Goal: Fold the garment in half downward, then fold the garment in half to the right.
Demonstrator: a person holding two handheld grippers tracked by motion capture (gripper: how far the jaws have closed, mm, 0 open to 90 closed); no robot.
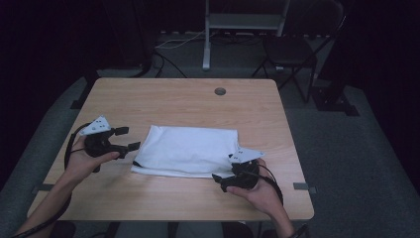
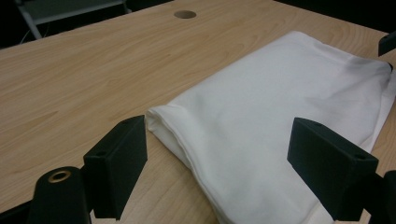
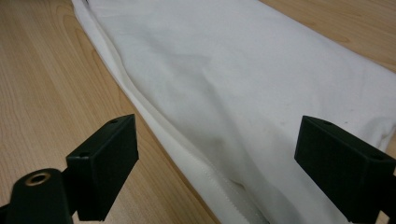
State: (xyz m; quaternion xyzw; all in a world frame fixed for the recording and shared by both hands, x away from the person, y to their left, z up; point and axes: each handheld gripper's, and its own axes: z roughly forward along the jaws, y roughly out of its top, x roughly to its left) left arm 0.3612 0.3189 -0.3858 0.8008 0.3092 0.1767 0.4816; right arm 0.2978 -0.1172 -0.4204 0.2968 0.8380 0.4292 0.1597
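While both hands hovered at the cloth's ends, the scene stood as follows.

Cloth: a folded white cloth (image 1: pixel 187 150) lay flat at the middle of the desk, slightly below the centre of the high view, its long side running left to right.

Desk: a light wooden desk (image 1: pixel 173 99) with a small round hole (image 1: pixel 220 91) near its far edge, at the upper middle of the frame.

Left gripper: the left gripper (image 1: pixel 128 139) sat at the left of the high view, just beside the cloth's left end. Its jaws stood wide apart and clamped on nothing. Its grey plate pointed toward the upper left.

Left gripper view: the cloth (image 2: pixel 275 135) filled the right and lower middle of the frame. A rolled, folded edge faced the camera between the two black jaws, neither of which pressed on it. The hole (image 2: pixel 185 14) showed at the top.

Right gripper: the right gripper (image 1: pixel 224 180) sat at the lower right of the cloth, touching or just over its near corner; which of the two I could not tell. Its jaws were also spread apart and held nothing.

Right gripper view: the cloth (image 3: pixel 243 93) ran from the upper left to the lower right, its stitched hem lying on bare wood (image 3: pixel 42 107).

Floor: grey carpet (image 1: pixel 356 148) lay around the desk, with a dark chair (image 1: pixel 292 44) at the upper right.
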